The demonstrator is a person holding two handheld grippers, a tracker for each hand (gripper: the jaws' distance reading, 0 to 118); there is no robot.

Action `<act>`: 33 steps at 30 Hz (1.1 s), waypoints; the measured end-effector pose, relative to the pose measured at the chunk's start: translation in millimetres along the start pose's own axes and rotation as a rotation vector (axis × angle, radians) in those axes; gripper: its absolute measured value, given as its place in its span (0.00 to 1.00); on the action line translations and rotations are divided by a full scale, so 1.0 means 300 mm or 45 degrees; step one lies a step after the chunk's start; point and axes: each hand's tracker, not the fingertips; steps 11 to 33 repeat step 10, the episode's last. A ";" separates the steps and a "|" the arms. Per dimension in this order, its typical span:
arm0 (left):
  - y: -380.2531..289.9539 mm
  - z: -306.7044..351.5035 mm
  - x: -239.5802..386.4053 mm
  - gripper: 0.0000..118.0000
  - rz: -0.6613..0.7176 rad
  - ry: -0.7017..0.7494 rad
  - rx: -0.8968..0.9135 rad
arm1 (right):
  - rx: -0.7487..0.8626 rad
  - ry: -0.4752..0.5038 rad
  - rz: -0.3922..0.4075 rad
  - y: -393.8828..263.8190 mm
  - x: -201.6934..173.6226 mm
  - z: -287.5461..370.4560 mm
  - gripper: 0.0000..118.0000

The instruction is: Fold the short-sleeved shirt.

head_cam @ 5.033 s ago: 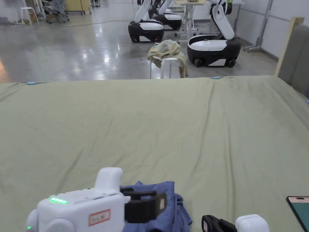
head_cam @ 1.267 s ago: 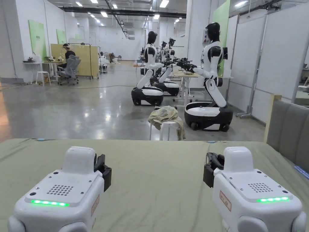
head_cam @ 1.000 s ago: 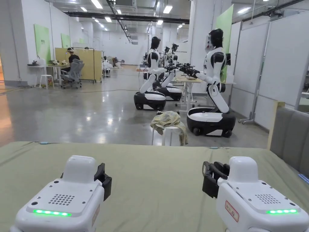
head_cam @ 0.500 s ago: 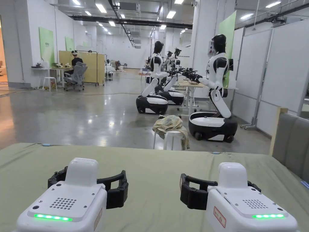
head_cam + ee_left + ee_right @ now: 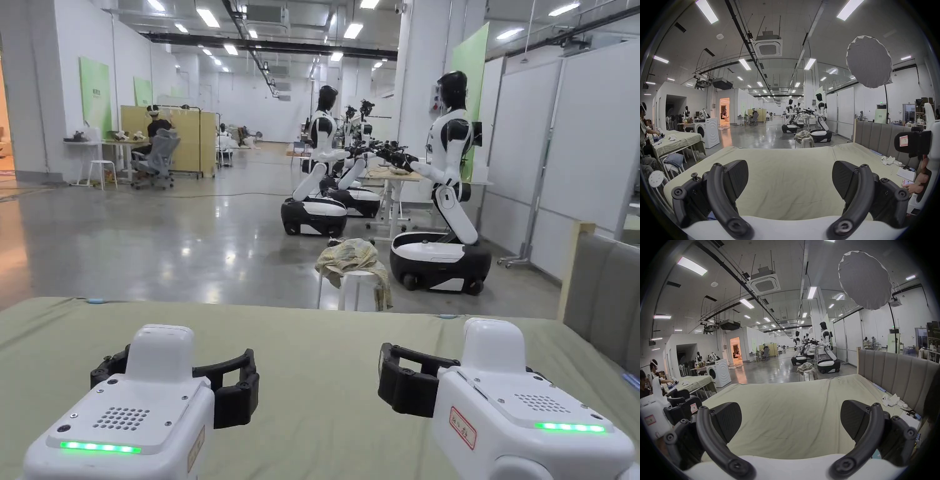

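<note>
My left gripper (image 5: 175,374) and right gripper (image 5: 462,369) hover side by side, level, over the near part of the green sheet (image 5: 325,350). Both are open and hold nothing. In the left gripper view the two black pads (image 5: 737,177) stand wide apart around the left gripper (image 5: 790,178), with bare sheet between them. The right gripper (image 5: 791,418) looks the same in its own view. Each gripper view also catches the other tool at its edge: the right gripper (image 5: 912,144) and the left gripper (image 5: 680,404).
A grey padded headboard (image 5: 603,294) borders the sheet on the right, with small white items (image 5: 888,160) and papers along it. Beyond the far edge stand a white stool with crumpled cloth (image 5: 353,256) and wheeled humanoid robots (image 5: 437,250). Another covered table (image 5: 679,141) stands at the left.
The head camera has lifted from the near edge, where a blue shirt lay by the left gripper. In the last second both grippers rolled level and their jaws spread.
</note>
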 end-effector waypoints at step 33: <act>-0.008 -0.002 0.004 0.88 0.003 -0.002 -0.009 | 0.119 -0.024 -0.006 -0.005 0.014 0.033 1.00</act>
